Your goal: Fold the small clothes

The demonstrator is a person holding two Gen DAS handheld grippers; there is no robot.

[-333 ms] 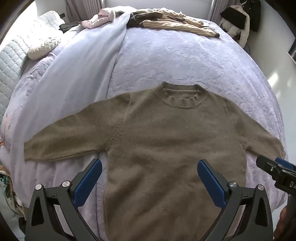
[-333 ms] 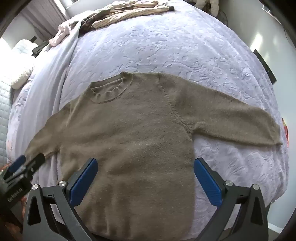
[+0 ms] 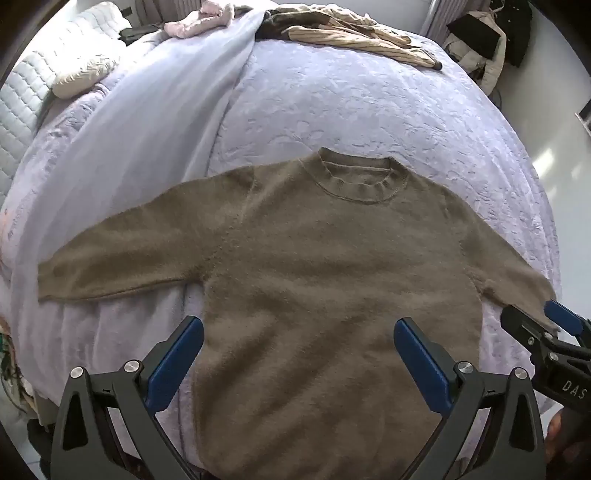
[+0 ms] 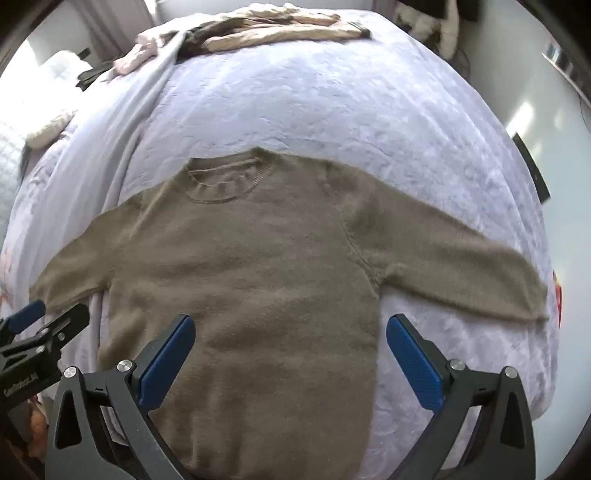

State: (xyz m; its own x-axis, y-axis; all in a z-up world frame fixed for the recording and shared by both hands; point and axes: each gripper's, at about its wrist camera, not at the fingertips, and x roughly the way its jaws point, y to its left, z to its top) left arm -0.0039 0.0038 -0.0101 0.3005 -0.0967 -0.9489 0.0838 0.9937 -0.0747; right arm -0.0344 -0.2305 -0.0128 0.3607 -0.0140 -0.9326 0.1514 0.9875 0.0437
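While both claws hang above the bed, the olive-brown fuzzy knit sweater [image 3: 325, 280] lies flat and face up on the pale lilac embossed bedspread [image 3: 369, 110], round ribbed neckline away from the cameras, both sleeves spread out to the sides, hem toward the near edge. Left gripper [image 3: 298, 363], black frame with blue pads: jaws spread wide, nothing between the pads, held over the lower body of the sweater, not touching it. Right gripper [image 4: 290, 360], same build: jaws also spread wide, empty, over the lower right part of the sweater body, its right pad over bare bedspread just beside the sweater's side edge. In the left wrist view the right gripper's tip shows at the right edge, near the cuff of the sweater's right sleeve; contact cannot be told. In the right wrist view the left gripper's tip shows at the left edge, near the left sleeve's cuff.

Light blue smooth sheet [image 3: 147, 155] runs along the left side of the bed, under the left sleeve. Tan striped garment [image 3: 354, 37] and pink crumpled garment [image 3: 201, 20] lie at the far end of the bed, well apart from the sweater. White quilted pillow [image 3: 29, 81] far left. Right view slightly blurred.
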